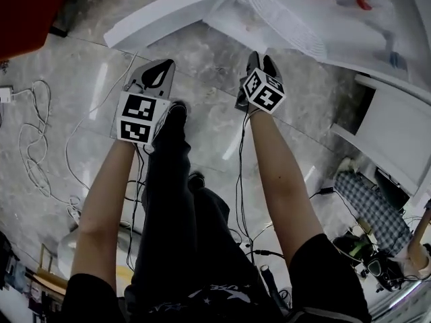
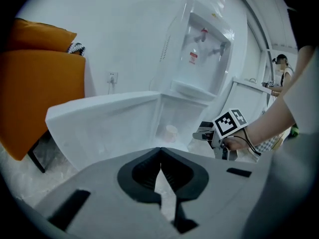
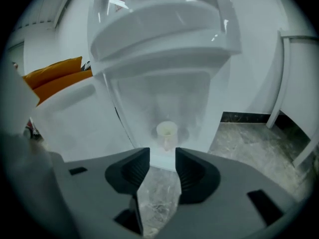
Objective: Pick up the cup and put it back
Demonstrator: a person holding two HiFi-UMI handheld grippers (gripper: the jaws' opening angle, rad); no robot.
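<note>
Two claws out in front of the person, both held low over the marble floor (image 1: 81, 93), both angled down toward a white water dispenser (image 3: 164, 44).

Left claw (image 2: 160, 151): pads meet at the tips, closed on nothing; only a sliver of floor shows through the gap lower down. Right claw (image 3: 162, 156): pads stand apart with floor and the dispenser's base edge visible between them, nothing gripped.

Cup (image 3: 166, 132): pale, upright, alone inside the dispenser's open lower compartment. It sits dead ahead of the right claw, just beyond the line of the open pads and clear of them, no contact. From the left claw it lies ahead and a touch to the right, farther off.

Cabinet door (image 2: 99, 118): white, swung wide open, ahead and to the left of the left claw. Taps and drip tray sit above the compartment, well above both claws.

Orange seat (image 2: 40, 88): off to the far left of the left claw, against the white wall. Loose cables (image 1: 34, 147) trail on the floor behind and left of the left claw.

Second person (image 2: 284, 76) stands in the background, far right of the left claw.
</note>
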